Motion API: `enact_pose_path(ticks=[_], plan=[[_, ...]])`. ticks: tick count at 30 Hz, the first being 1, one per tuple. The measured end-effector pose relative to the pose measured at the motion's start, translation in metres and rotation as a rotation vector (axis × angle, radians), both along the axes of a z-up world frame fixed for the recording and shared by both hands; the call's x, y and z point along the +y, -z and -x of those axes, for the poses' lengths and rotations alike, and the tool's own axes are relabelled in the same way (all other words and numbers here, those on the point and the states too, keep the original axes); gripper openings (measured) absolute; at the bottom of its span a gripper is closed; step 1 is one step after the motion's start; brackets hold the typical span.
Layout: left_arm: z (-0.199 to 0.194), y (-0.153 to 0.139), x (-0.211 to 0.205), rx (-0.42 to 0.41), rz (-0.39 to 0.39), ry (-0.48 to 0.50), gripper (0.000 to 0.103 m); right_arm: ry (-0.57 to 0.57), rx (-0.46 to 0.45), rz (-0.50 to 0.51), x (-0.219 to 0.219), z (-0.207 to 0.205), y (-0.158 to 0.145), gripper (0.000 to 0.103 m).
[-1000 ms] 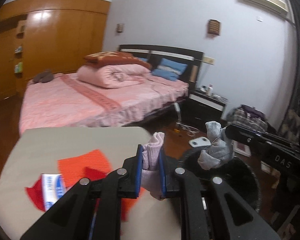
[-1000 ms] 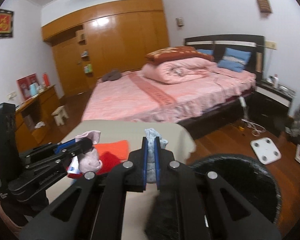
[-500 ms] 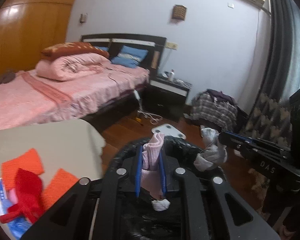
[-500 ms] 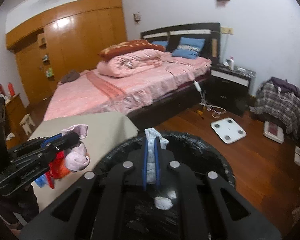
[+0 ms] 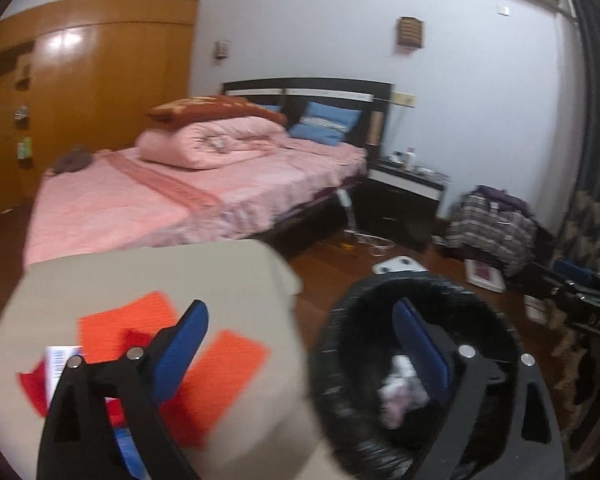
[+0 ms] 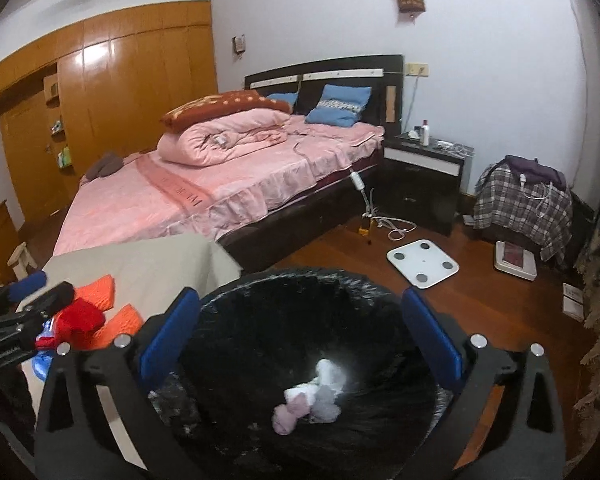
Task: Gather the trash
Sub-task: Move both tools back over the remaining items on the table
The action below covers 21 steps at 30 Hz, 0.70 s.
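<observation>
A black-lined bin [image 6: 300, 276] stands beside the table, with crumpled pink, white and grey tissue wads [image 6: 312, 398] on its bottom. Directly above it my right gripper [image 6: 299, 296] has its jaws opening wide, with nothing between the pads. My left gripper [image 5: 299, 307] also has its jaws opening and empty, straddling the table edge and the bin [image 5: 340, 312], where the tissue wads [image 5: 400, 394] show blurred. On the beige table [image 5: 140, 272] lie orange cloths [image 5: 128, 322], a red item [image 6: 80, 316] and a white-and-blue packet [image 5: 60, 360].
A pink bed [image 6: 204, 192] fills the room behind the table, with a black nightstand [image 6: 424, 172] beside it. On the wooden floor lie a white scale [image 6: 422, 263] and cables. A plaid-covered pile [image 6: 520, 204] sits at the right, a wooden wardrobe [image 6: 112, 92] at the far left.
Both grippers have gone from shut to wide open. The pink wad and the grey-white wad left their pads and now lie in the bin. The left view swung back toward the table.
</observation>
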<state>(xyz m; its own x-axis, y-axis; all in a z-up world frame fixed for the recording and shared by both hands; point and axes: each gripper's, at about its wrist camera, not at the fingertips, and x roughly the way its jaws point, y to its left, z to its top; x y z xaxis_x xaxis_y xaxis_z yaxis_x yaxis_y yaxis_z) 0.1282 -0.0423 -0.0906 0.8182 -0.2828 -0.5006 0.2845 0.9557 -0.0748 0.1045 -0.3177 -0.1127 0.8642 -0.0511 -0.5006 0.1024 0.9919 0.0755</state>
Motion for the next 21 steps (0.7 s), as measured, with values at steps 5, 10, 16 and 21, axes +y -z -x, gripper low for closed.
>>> enact_pose_path(ticks=[5,10,16,21], plan=[[0.006,0.004,0.061,-0.004,-0.042,-0.135,0.094,-0.078,0.009,-0.024,0.043,-0.017,0.001,0.098],[0.016,0.015,0.123,0.01,-0.074,-0.264,0.094,-0.186,0.027,-0.053,0.101,-0.036,0.005,0.098],[0.023,0.028,0.182,0.035,-0.088,-0.387,0.094,-0.286,0.045,-0.054,0.162,-0.055,0.011,0.098],[0.025,0.038,0.211,0.054,-0.085,-0.444,0.093,-0.344,0.058,-0.059,0.198,-0.067,0.016,0.098]])
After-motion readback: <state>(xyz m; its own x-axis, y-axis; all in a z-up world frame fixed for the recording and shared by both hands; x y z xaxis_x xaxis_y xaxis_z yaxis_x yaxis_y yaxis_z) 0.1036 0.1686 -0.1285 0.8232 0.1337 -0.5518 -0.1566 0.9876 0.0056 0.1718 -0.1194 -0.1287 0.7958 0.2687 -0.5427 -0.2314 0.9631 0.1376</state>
